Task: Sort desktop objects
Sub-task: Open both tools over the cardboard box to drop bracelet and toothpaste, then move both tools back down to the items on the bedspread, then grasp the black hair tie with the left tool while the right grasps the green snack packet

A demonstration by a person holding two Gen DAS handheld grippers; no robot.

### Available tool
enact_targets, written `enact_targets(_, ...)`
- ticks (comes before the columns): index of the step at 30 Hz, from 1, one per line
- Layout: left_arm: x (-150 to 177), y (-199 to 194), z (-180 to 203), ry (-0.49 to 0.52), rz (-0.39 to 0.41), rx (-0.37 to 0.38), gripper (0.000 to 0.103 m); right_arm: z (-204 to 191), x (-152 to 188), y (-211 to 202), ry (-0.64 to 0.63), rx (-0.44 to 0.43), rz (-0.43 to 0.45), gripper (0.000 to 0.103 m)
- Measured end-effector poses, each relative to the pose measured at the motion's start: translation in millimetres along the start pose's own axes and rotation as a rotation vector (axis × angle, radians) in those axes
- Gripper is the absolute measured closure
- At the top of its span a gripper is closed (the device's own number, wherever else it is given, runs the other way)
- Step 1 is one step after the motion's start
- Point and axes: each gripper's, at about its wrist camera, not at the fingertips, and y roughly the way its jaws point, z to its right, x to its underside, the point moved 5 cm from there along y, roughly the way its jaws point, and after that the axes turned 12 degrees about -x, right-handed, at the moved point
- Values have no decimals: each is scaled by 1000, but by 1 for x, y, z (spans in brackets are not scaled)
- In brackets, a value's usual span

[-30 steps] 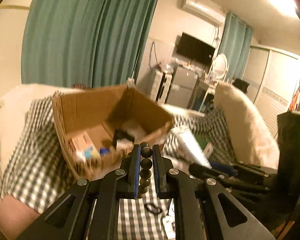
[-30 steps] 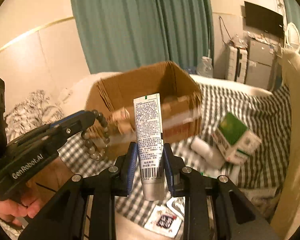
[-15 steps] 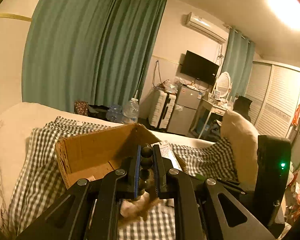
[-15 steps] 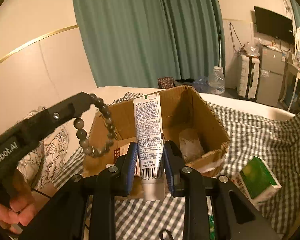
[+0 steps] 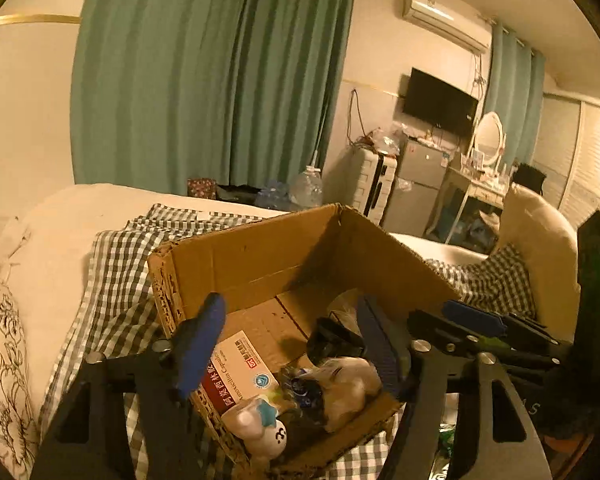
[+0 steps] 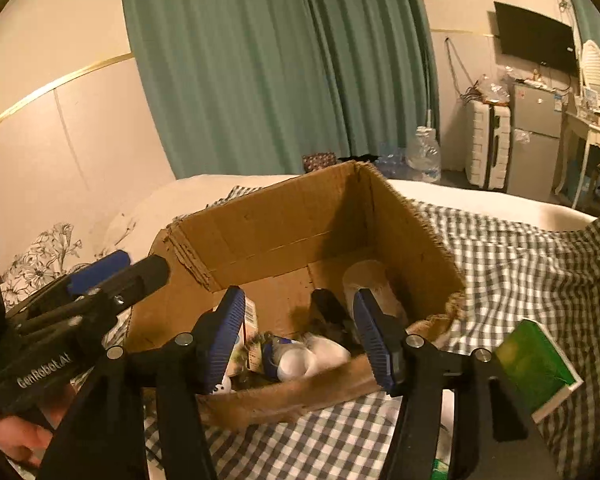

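An open cardboard box [image 5: 260, 256] [image 6: 268, 224] stands on a checked cloth. My left gripper [image 5: 290, 304] hangs over its near left side; its jaws are opening with nothing between them. My right gripper [image 6: 298, 294] hangs over the near edge, its jaws opening too and empty. Below them, blurred, lies a white tube [image 6: 320, 354] with a blue end beside a dark item [image 5: 304, 392]. The box also holds a red-and-white medicine carton [image 5: 236, 364], a small white figure [image 5: 260, 428] and a black object [image 5: 328, 340]. In the right wrist view the left gripper's fingers [image 6: 100, 272] show at the left.
A green carton [image 6: 536, 368] lies on the checked cloth [image 6: 520, 264] to the right of the cardboard box. A pale pillow [image 5: 540, 248] rises at the far right. A hand [image 6: 16, 440] holds the left gripper's handle. Behind the bed are curtains, bottles and a fridge.
Both grippers moved forward over the cardboard box and opened. The left let go of the bead bracelet and the right let go of the white tube, which now lies in the box.
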Motion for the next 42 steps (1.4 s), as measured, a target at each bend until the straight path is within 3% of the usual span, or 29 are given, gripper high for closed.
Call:
enact_targets(8,10,-38,9,10,-1,22,22,-12,7,-51,-58,65,-7,46)
enact_targets(14,39,-62,24,23,-47,11,14,-25,29,-104,-74,104,5,46)
enact_targets(18,61,-69,36,21,-79,6,7,-22,59,-125,-63,140,-12,35)
enact_targets(22,88,-71,48,15,-92,38,1,-7,95,-125,11,123,-67,35)
enact_targets(29,141,-47,65,122,-173,42,0,7,134,-114,13,218,-150,24)
enact_targets(33,170,-29,71,158,-252,86,0,11,147,-112,0,256,-179,24)
enact_targets(42,206,-7,98,260,-322,143,0,20,159,-115,50,317,-195,23)
